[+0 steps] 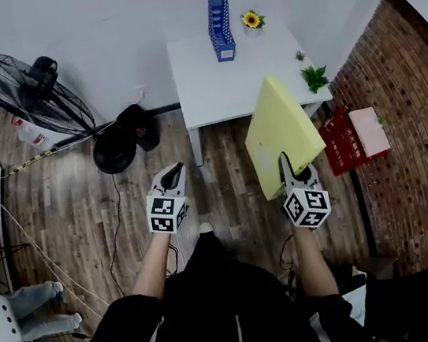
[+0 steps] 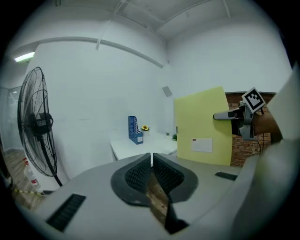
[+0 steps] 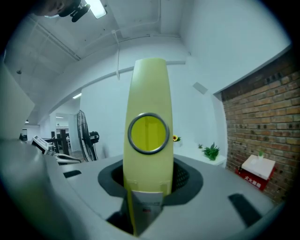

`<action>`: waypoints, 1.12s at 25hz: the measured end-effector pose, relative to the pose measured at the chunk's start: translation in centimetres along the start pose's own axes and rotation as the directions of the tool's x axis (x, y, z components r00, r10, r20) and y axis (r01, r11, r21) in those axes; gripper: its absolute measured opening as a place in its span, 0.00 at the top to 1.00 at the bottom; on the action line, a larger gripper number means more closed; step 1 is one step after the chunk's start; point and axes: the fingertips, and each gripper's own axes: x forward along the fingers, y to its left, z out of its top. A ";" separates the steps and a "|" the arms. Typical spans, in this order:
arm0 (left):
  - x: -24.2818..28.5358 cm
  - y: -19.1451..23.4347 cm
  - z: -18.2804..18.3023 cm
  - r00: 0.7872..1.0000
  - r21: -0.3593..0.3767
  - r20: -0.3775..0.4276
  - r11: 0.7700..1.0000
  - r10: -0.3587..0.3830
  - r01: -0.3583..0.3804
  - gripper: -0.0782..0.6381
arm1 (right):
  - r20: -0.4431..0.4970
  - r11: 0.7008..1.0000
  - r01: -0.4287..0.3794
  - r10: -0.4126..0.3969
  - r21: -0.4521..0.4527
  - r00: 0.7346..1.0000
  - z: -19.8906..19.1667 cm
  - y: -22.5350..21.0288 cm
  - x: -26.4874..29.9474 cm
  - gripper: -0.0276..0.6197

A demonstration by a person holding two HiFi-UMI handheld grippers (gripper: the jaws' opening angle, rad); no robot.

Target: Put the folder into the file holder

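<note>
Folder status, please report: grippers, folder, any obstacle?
Right gripper shut on yellow folder, held off the floor. Left gripper shut, empty. Blue file holder on white table, folder not yet there. Flower beside holder.

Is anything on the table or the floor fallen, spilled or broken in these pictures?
Nothing stands out. The blue file holder stands upright on the white table, the flower and the plant also stand on it, and the yellow folder looks intact in the right gripper.

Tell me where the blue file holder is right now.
In the head view, the blue file holder stands at the far edge of the white table, top centre, just left of the small sunflower.
</note>
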 end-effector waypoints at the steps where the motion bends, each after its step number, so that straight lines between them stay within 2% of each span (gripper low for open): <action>1: 0.9 1.0 0.2 1.000 0.004 -0.005 1.000 -0.009 0.009 0.84 | 0.001 1.000 0.008 -0.008 0.004 1.000 0.2 0.2 1.1 0.72; 7: 5.4 6.2 1.1 0.999 0.002 -0.018 0.999 -0.045 0.045 0.84 | 0.008 0.999 0.040 -0.040 0.005 0.999 1.8 1.7 6.9 0.72; 14: 9.2 8.9 1.9 0.998 -0.010 -0.018 0.998 -0.067 0.067 0.84 | 0.005 0.999 0.043 -0.043 -0.005 0.999 2.8 2.3 11.5 0.72; 21: 12.7 11.6 2.4 0.998 -0.013 -0.025 0.998 -0.059 0.059 0.84 | 0.002 1.000 0.028 -0.028 0.007 1.000 2.9 2.2 16.8 0.72; 28: 19.0 14.7 3.6 0.998 0.000 -0.039 0.999 -0.047 0.047 0.84 | 0.007 1.000 0.021 -0.021 0.012 1.000 3.8 0.0 23.7 0.72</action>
